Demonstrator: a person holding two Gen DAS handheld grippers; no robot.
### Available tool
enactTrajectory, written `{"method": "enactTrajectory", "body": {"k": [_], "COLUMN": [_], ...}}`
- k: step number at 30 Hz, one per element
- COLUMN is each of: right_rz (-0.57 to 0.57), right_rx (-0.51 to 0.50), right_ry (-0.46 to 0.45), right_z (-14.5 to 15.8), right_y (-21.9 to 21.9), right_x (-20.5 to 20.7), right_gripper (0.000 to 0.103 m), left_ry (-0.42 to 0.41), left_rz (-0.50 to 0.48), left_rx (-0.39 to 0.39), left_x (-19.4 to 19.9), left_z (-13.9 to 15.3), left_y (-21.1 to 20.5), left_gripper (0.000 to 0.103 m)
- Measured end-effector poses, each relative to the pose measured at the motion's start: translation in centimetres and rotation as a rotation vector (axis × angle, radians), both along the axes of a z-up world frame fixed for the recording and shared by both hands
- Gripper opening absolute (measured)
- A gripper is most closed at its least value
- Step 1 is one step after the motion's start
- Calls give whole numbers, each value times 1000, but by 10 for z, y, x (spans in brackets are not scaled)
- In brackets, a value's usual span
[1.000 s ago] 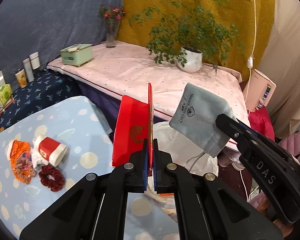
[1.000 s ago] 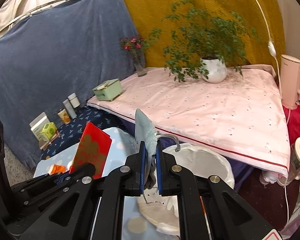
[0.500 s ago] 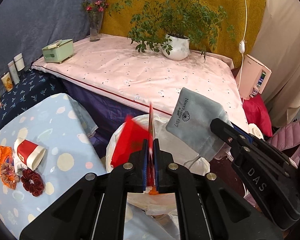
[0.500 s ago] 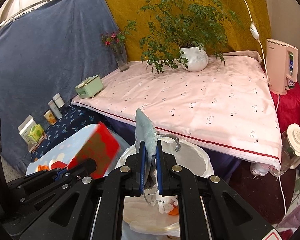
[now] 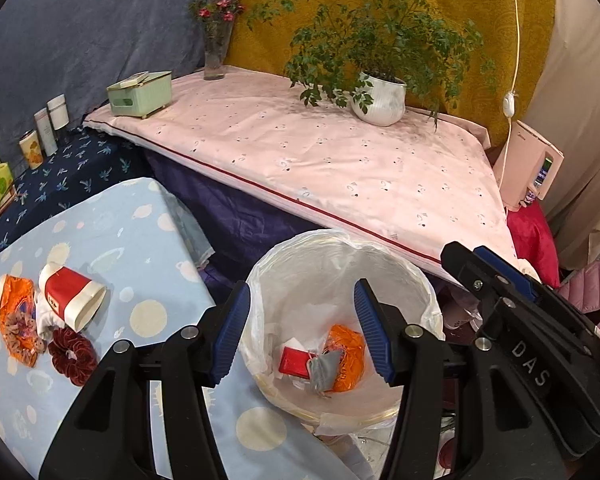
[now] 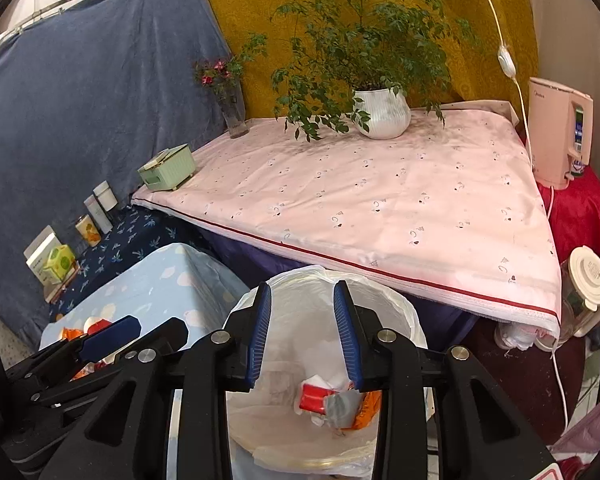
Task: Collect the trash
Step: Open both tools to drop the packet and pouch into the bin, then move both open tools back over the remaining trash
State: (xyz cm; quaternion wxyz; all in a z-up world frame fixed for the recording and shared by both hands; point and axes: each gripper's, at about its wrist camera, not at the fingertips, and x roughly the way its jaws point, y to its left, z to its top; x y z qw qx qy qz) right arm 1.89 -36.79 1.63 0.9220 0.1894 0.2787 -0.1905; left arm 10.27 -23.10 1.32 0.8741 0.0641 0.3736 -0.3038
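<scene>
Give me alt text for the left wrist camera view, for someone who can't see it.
The open left claw hangs over a white-lined trash bin holding a red envelope, a grey pouch and an orange wrapper. At left, a red paper cup lies tipped over beside a dark red scrunchie on a blue spotted tablecloth.

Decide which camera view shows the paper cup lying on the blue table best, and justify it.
The left wrist view: the red-and-white paper cup lies on its side in plain sight. The right wrist view shows only a sliver of it behind the left gripper.
</scene>
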Motion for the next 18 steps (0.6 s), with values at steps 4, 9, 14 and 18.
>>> {"method": "enactTrajectory", "body": {"k": [4,9,14,18], "right_rz": [12,28,52,76], "right_rx": [-9,-13,-21,-29], "right_ry": [2,8,16,23], "right_z": [2,2,3,2], "right_y": [8,19,34,47], "right_x": [3,8,15,21], "right_gripper": [36,38,38,39], "left_ry": [5,12,18,28], "left_rz": [20,44,78,117], "left_rx": [-7,-16,-29,-42], "left_x": [2,5,10,16], "left_z": [-1,-1,-2,-4], "left_y": [11,25,44,65], "left_gripper": [51,51,51,51]}}
